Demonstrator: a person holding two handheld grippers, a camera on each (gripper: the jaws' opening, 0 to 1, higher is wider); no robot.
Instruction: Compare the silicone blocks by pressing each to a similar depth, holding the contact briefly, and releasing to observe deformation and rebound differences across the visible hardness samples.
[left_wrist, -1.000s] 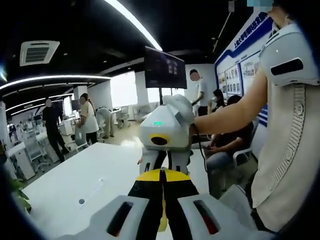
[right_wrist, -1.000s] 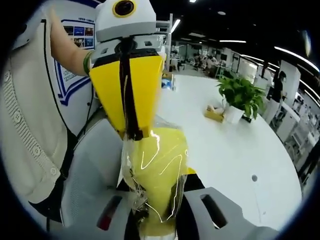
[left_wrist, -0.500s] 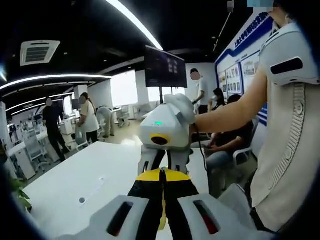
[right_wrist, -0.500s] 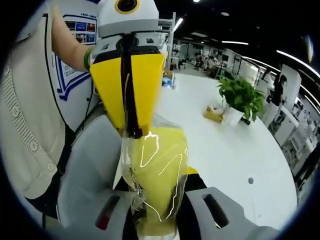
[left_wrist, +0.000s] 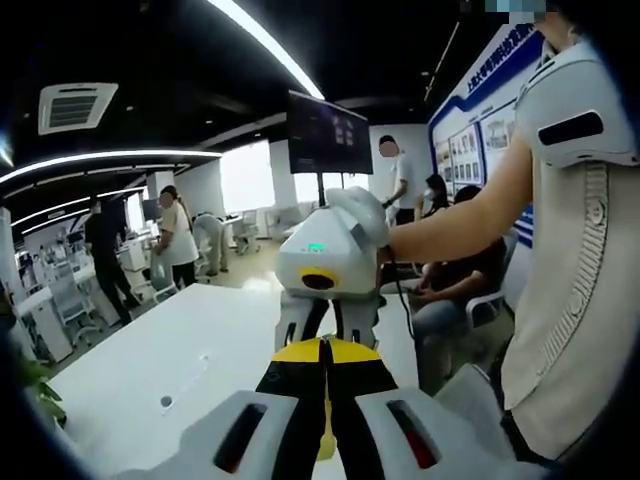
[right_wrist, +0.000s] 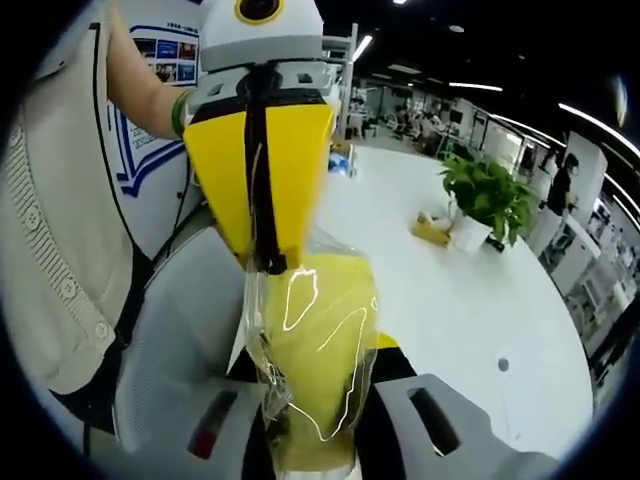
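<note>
Item: yellow block in clear wrap (right_wrist: 315, 350) | held mid-frame by both: left claw (right_wrist: 265, 265), right claw (left_wrist: 322, 345), each clamped on opposite ends | above white counter (right_wrist: 470, 300) | risk: slick wrap slips, block drops.

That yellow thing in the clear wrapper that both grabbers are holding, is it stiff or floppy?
The yellow block in clear wrap probably flexes little: it spans between the right gripper and left gripper without drooping. Its glossy, wrinkled film looks slippery and crinkly. It seems light, held aloft by its ends.

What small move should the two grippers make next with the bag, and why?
Probably lower the bag to the table before any pressing. The right gripper and the left gripper both pinch the clear bag, with yellow material inside, in the air above the table, so nothing is supported for a press yet.
</note>
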